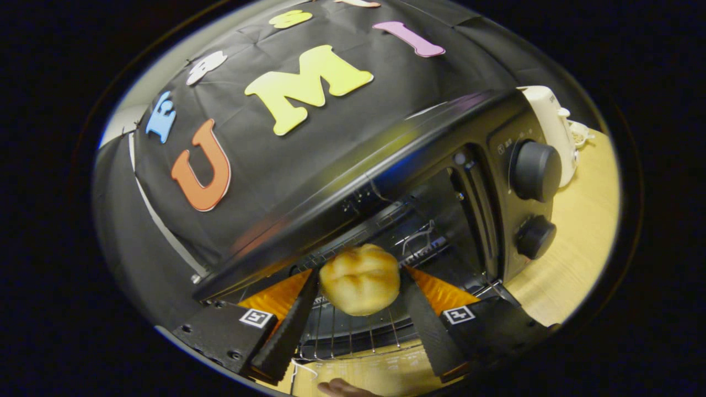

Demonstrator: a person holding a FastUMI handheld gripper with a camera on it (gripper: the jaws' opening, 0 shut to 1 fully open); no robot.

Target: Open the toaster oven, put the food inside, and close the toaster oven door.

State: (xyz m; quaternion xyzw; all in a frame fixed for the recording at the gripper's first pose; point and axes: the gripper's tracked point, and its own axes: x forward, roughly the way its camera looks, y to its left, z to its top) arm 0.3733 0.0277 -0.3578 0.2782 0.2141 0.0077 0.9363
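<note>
A round golden bread roll (359, 279) sits between my fingers, and both press on its sides, so my gripper (361, 274) is shut on it. I hold it at the mouth of the black toaster oven (386, 160), which is open with its dark chamber just beyond the roll. The oven's wire rack (353, 336) lies directly under the roll. The lowered door (386, 366) spreads out below the rack, near my fingers. The whole scene looks tilted.
Two black knobs (535, 171) (534, 237) sit on the oven's control panel to the right of the opening. A white appliance (557, 127) stands behind the oven on the wooden table (579, 231). A person's fingertip (342, 389) shows by the door's near edge.
</note>
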